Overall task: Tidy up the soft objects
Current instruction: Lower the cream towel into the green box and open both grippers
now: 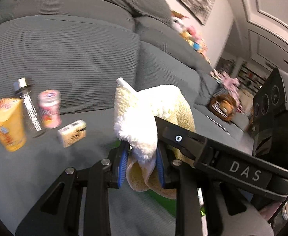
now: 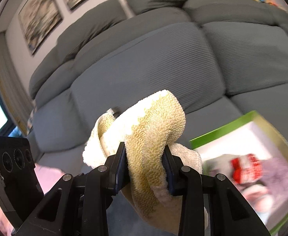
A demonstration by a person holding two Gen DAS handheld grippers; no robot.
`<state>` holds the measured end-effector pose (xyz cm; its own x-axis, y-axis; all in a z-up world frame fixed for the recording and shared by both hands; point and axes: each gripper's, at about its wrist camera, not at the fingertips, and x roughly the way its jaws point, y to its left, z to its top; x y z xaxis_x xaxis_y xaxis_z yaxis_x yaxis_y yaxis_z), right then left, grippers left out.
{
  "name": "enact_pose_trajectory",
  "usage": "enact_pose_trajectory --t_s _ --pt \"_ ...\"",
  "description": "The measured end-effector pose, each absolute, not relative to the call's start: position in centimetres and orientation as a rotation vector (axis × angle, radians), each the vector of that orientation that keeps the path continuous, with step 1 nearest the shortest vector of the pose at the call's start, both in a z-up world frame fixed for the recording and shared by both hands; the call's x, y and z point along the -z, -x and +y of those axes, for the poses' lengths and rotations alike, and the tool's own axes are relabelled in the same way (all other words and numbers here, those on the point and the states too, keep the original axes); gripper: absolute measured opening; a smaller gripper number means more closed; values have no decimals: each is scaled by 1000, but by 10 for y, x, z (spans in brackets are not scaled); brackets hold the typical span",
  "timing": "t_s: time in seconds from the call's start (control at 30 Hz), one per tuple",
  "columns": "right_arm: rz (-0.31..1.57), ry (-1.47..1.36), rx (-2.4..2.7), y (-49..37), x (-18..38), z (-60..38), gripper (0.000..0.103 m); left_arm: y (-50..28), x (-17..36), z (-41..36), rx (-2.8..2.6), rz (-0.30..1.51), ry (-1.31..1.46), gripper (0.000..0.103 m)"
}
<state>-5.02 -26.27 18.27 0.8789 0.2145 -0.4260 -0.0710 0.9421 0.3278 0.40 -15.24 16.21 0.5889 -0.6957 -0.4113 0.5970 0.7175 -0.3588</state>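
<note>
**Both grippers pinch one fluffy towel above the sofa**

Left wrist view: the left hand-held gripper (image 1: 142, 163) is pressed together on a cream-and-yellow terry towel (image 1: 144, 114), its blue pads (image 1: 123, 157) squeezing a bunched fold. The towel hangs clear of the grey sofa (image 1: 65, 59) seat, its loose end flopping up and over. The right hand-held gripper (image 1: 183, 137) reaches in from the right side and bites the same cloth just beside the left one. On the seat to the left stand hard items, well apart from the towel: an orange carton (image 1: 7, 123), a clear bottle with a metal cap (image 1: 28, 108), a pink-labelled bottle (image 1: 49, 109) and a small box (image 1: 72, 133). Plush toys (image 1: 191, 35) lie on the sofa farther back.

Right wrist view: the right hand-held gripper (image 2: 145, 165) pinches a thick roll of the towel (image 2: 155, 122) between its pads, the cloth draping over both sides. To the right sits a green-rimmed box (image 2: 222, 129) with a white inside, holding blurred soft things, one of them red and white.

Handling, as a judgement: the towel looks light, limp and compressible, not fragile and unlikely to slip from ribbed pads. It keeps no shape, so gripping bunched folds or opposite edges controls it best; trailing ends may catch the box rim.
</note>
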Motion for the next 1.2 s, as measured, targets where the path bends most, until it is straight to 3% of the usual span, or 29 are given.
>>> enact_pose_trajectory --t_s 0.47,1.2 --pt "505 -544 52 28 -144 -371 38 -46 -126 -261 923 735 93 22" --pt "733 -762 235 7 -81 -423 38 -65 -84 -305 853 990 -47 27"
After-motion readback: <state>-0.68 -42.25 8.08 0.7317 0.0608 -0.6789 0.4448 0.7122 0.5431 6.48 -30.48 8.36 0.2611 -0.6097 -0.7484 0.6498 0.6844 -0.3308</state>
